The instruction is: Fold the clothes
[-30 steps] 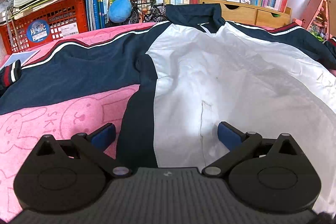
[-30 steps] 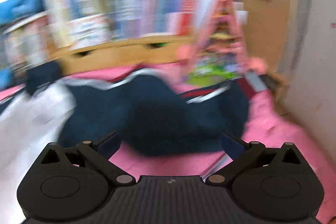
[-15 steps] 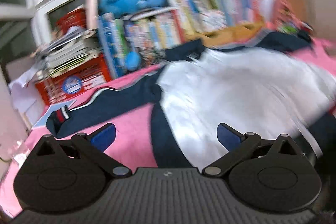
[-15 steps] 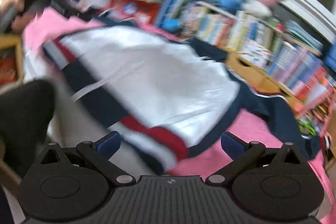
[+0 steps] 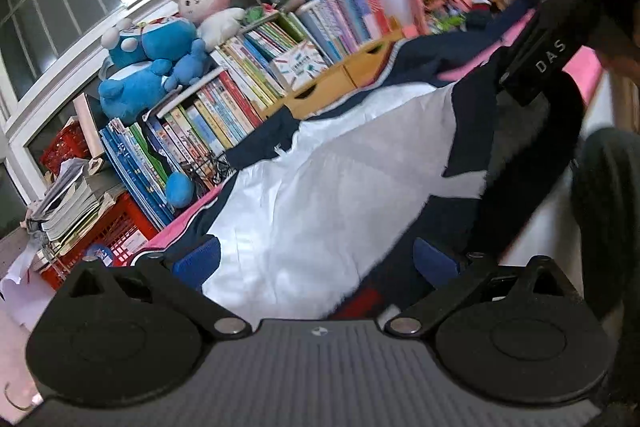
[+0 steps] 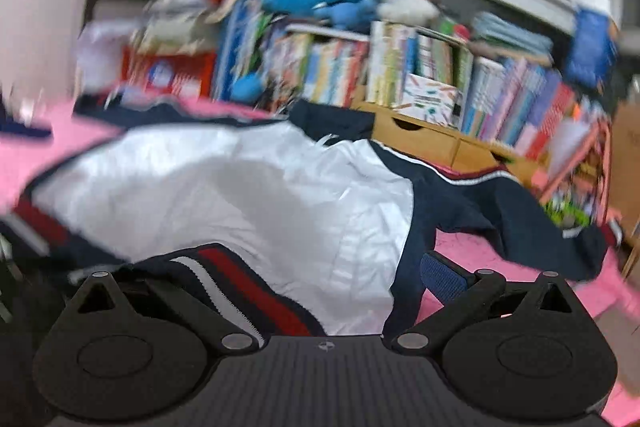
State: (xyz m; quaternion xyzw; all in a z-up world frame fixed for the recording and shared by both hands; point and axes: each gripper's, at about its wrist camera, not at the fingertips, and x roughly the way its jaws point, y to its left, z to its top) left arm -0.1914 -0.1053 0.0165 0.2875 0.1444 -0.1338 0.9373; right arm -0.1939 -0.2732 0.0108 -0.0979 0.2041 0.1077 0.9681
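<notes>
We see our left gripper (image 5: pixel 316 261) as matte black plastic — two rounded lobes with shallow discs, triangular cut-outs above them, and a ribbed grey deck with a small round emblem between. Silver pivot screws pin the angled links, and the fingers (image 5: pixel 198 261) wear blue pads. Our right gripper (image 6: pixel 320 277) is built the same; in the left view its black body (image 5: pixel 552 55) carries white letters "DAS". Dark clothing (image 5: pixel 608 195) shows at the right edge.
</notes>
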